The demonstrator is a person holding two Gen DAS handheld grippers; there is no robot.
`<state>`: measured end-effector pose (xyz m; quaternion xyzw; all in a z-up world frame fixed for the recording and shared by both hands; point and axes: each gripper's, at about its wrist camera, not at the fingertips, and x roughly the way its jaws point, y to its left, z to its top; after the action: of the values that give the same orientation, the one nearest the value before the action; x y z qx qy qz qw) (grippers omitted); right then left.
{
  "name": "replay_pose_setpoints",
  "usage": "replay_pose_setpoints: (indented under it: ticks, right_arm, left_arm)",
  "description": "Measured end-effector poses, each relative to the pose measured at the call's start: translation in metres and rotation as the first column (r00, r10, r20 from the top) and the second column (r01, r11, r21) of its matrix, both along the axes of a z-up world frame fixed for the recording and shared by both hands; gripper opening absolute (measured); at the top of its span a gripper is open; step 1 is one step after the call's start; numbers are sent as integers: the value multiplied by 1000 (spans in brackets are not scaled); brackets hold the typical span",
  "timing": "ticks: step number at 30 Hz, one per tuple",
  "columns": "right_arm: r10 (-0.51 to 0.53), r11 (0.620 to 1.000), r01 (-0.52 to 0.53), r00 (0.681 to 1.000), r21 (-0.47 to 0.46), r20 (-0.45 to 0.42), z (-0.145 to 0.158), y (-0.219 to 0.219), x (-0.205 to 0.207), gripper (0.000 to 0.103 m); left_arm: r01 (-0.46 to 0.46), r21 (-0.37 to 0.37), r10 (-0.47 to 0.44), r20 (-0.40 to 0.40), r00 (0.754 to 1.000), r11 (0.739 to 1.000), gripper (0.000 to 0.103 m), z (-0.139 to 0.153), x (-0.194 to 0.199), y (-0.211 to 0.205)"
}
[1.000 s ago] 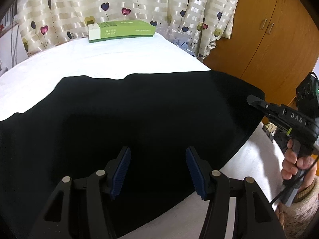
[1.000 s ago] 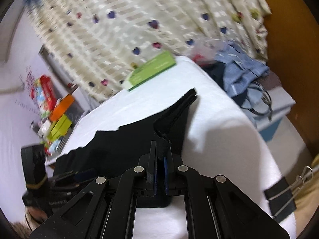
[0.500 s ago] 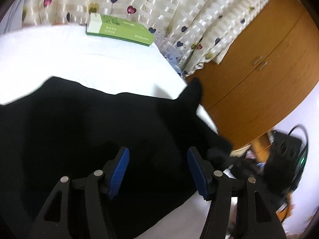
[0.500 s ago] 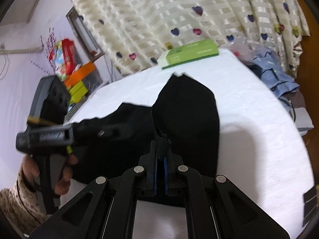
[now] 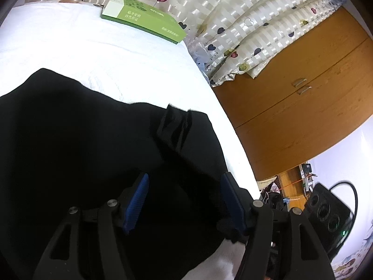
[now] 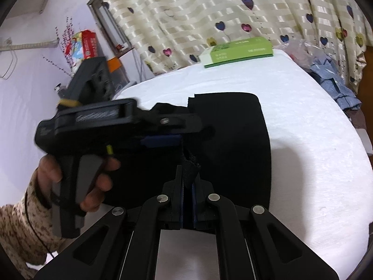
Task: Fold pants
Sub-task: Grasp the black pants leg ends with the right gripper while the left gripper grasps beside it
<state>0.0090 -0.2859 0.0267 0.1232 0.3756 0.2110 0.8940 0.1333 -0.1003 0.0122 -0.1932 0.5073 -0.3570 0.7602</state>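
The black pants [image 5: 81,140] lie across the white bed [image 5: 105,56]. My left gripper [image 5: 184,200] is open, its blue pads [image 5: 136,200] apart just above the dark cloth, holding nothing. My right gripper [image 6: 187,186] is shut on a bunched edge of the pants [image 6: 233,140], with a flap folded over toward the left. The left gripper [image 6: 163,128] also shows in the right wrist view, held by a hand over the pants, close in front of the right gripper.
A green box [image 5: 144,19] lies at the far edge of the bed [image 6: 314,140] by the heart-print curtain [image 5: 233,23]. A wooden wardrobe [image 5: 314,98] stands at the right. Blue clothes [image 6: 333,79] are piled beside the bed. Boxes [image 6: 84,44] sit on a shelf at the left.
My right gripper carried the pants' end leftward, laying a flap over the rest. My left gripper swung right and came close to the right gripper, staying open.
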Motion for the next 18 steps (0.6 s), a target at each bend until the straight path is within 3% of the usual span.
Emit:
replay_pose_setpoints:
  ticks: [18]
  right_arm:
    - [74,994,-75,997,81,11,8,21,-6,5]
  left_arm:
    - [-41,15,42,-17,999,999,66,2,12,6]
